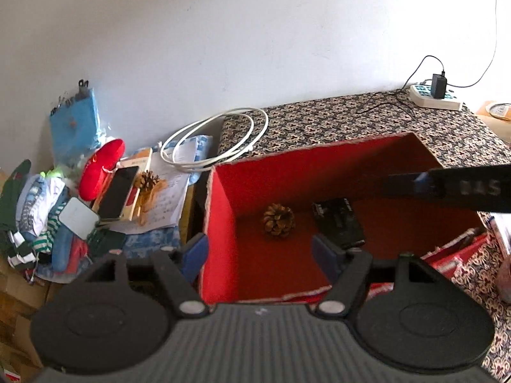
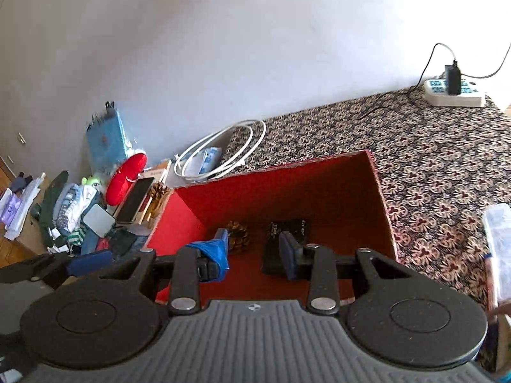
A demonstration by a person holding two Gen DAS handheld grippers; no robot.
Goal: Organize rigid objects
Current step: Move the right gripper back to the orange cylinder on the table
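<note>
A red-lined open box (image 1: 223, 223) (image 2: 380, 191) stands on the patterned cloth. Inside lie a pine cone (image 1: 278, 221) (image 2: 238, 234) and a black flat box (image 1: 340, 223) (image 2: 289, 228). My left gripper (image 1: 260, 255) is open and empty above the box's near left part. My right gripper (image 2: 255, 249) is open and empty over the box's near edge; its dark body crosses the left wrist view (image 1: 463, 188). A second pine cone (image 1: 147, 180) (image 2: 158, 190) and a black phone (image 1: 118, 196) (image 2: 135, 199) lie in the clutter to the left.
A coiled white cable (image 1: 217, 137) (image 2: 220, 150) lies behind the box. A power strip with a black charger (image 1: 436, 94) (image 2: 453, 91) sits at the back right. Clothes, a red cushion (image 1: 100, 167) and a blue bag (image 2: 105, 140) pile at the left.
</note>
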